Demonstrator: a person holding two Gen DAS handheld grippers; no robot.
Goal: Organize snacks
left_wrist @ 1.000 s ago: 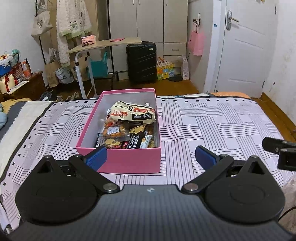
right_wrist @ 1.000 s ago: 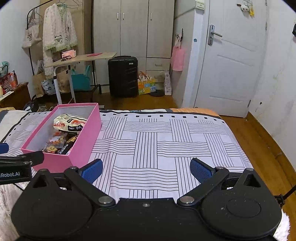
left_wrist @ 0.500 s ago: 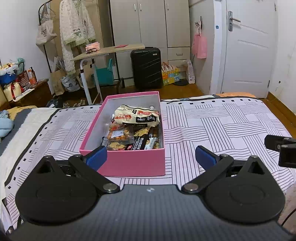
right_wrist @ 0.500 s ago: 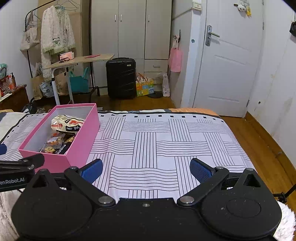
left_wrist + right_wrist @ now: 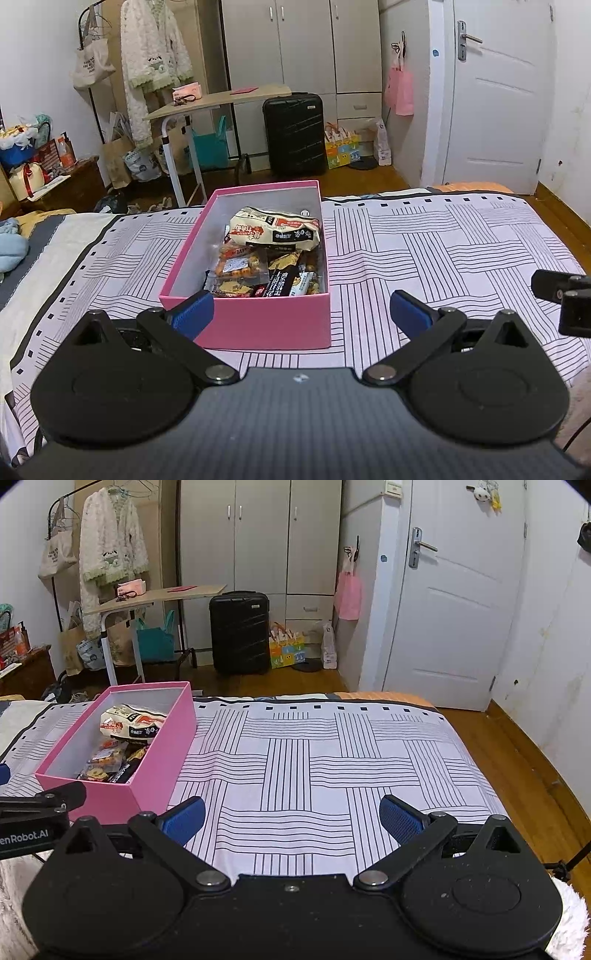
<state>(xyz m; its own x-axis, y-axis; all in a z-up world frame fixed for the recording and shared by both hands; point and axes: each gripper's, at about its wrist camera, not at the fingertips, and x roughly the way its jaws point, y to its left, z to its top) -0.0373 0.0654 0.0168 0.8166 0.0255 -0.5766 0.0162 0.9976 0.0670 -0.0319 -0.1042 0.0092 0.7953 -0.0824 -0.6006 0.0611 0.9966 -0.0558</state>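
The pink box (image 5: 258, 325) of snacks (image 5: 273, 232) sits centre-left on the bed (image 5: 332, 768); bare striped cover fills the frame's right. The left gripper (image 5: 301, 314) faces the box's near wall, jaws spread, empty. The right gripper (image 5: 291, 818) hangs level over bare cover, jaws spread too.

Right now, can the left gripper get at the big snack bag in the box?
Probably yes: the left gripper is open and empty, the pink box has no lid, and the big bag lies on top.
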